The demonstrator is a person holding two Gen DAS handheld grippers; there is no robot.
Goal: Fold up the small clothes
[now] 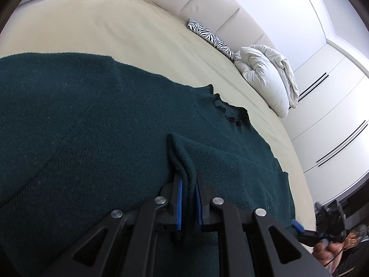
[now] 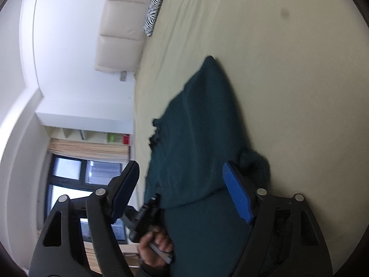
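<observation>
1. The left gripper (image 1: pixel 188 198) is nearest, its jaws clenched on a raised fold of the one dark green sweater (image 1: pixel 92 127).
2. The right gripper (image 2: pixel 182 194) has its jaws spread wide over the sweater, pressing nothing.
3. The sweater lies flat on the bed (image 1: pixel 103 30), collar toward the headboard (image 1: pixel 207 2) edge.
4. Bare sheet stretches beyond it to the far edge.
5. By the headboard: one zebra-print cushion (image 1: pixel 212 38), one white duvet bundle (image 1: pixel 267 73).

L gripper (image 1: pixel 188 194) clamped, R gripper (image 2: pixel 182 184) agape
</observation>
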